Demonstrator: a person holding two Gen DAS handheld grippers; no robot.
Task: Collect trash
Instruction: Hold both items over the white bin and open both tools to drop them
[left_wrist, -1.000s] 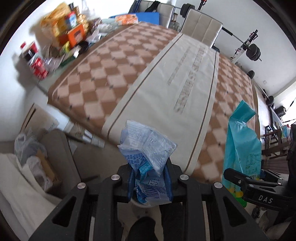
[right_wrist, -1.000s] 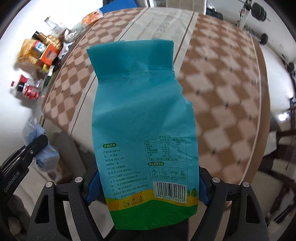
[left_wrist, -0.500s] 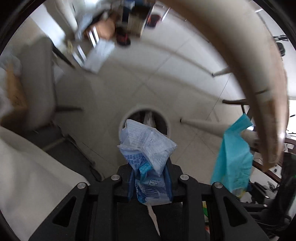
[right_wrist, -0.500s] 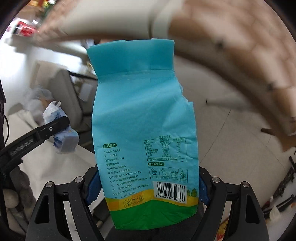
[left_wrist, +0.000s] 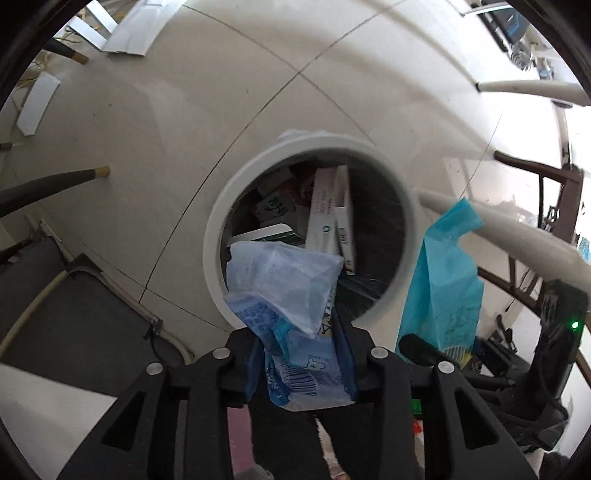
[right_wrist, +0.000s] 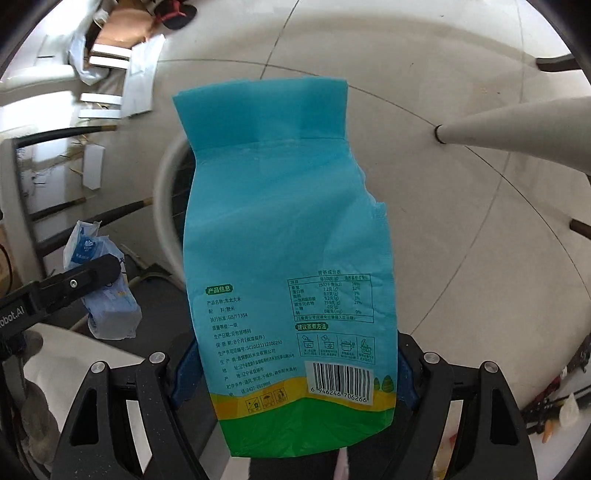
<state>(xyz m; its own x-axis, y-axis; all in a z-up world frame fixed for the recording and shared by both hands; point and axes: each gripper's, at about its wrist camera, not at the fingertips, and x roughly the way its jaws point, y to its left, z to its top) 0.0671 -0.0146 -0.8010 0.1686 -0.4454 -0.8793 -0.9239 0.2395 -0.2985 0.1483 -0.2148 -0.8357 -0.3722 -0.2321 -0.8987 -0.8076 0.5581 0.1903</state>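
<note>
**Blue wrapper and teal bag over the bin**

Left wrist view: I've got the L gripper (left_wrist: 303, 354) pointed steeply down at the white round bin (left_wrist: 221, 221), which I'll use as my ref point. Crumpled blue-and-clear plastic wrapper (left_wrist: 291, 302) sits between the blue pads (left_wrist: 341, 354); jaws are opening, wrapper not dropped yet, and the R pad looks touching it, so I read it as gripped for now. Wrapper overlaps the bin's near rim and hangs partly over the mouth. Inside the bin: white cartons (left_wrist: 328, 210) standing on end plus other packaging, too jumbled to name. Right of the bin, the teal bag (left_wrist: 443, 280) hangs just beside the rim, held by my other tool. A chair leg (left_wrist: 55, 182) sits well left of the bin on the pale tiled floor (left_wrist: 184, 122).

Right wrist view: R gripper (right_wrist: 295, 373) is clamped wide on the teal bag (right_wrist: 284, 236), pads at its lower edges near the barcode, bag upright along the fingers. Bin rim (right_wrist: 166, 192) shows only as a white arc behind the bag's left edge, so bag covers most of the mouth. L gripper (right_wrist: 92, 273) w/ the blue wrapper (right_wrist: 107, 295) is left of the bin. A white table leg (right_wrist: 517, 129) slants in well right of the bin.
</note>
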